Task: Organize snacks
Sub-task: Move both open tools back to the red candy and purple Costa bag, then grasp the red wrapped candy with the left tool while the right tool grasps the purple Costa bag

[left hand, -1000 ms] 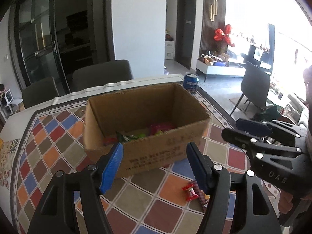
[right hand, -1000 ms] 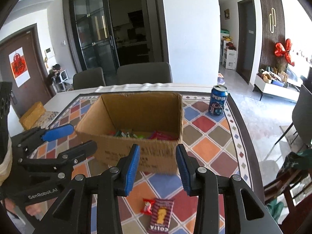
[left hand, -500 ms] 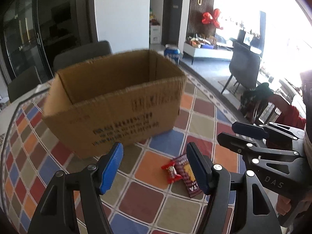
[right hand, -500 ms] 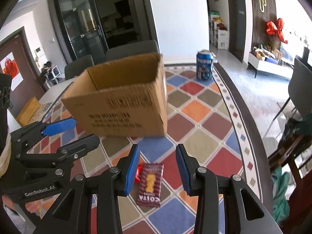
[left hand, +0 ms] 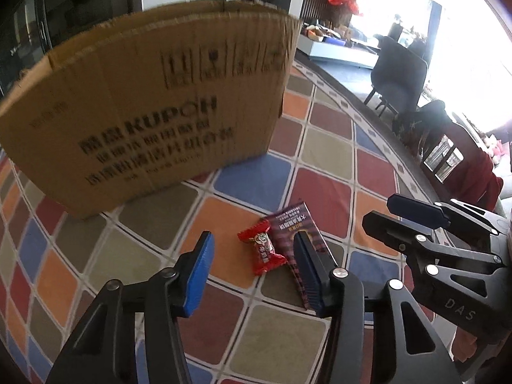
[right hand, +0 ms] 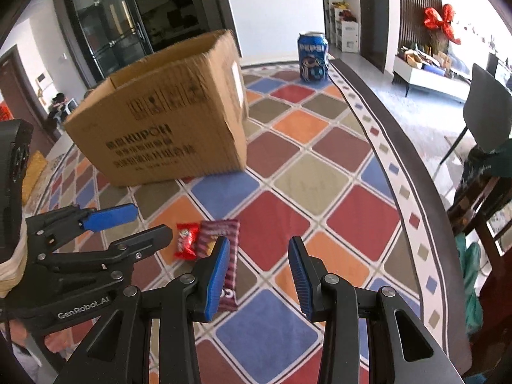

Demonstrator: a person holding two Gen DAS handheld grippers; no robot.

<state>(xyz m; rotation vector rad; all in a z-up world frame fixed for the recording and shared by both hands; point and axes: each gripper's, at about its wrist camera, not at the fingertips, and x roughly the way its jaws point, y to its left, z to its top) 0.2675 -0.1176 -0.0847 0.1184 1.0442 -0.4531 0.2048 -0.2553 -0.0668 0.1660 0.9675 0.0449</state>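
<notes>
The left gripper point(left hand: 254, 268), black with blue finger pads, hangs just above the table with its jaws spread wide and nothing between them. Seen from the left wrist, a small red twist-wrapped candy point(left hand: 262, 251) lies on an orange tile of the multicoloured diamond-patterned tablecloth point(left hand: 326, 188), framed between the 2 pads but not touched by either. Just beside the candy on its right, edge to edge, lies a flat dark maroon snack packet point(left hand: 291, 224) with printed text; the gripper's right pad covers part of it in this view.

The right gripper point(right hand: 259, 275) is also wide open and holds nothing. From the right wrist, its left pad overlaps the lower end of the maroon packet point(right hand: 220, 233), while the red candy point(right hand: 187, 240) sits to the packet's left, near the tip of the other gripper. The space between this gripper's pads shows only tablecloth point(right hand: 278, 220).

Beyond both snacks stands an open brown cardboard box point(right hand: 166, 118) printed with "KUPON" and dark lettering; its contents are hidden from here. A blue Pepsi can point(right hand: 313, 57) stands upright near the far table edge, well apart from the box.
</notes>
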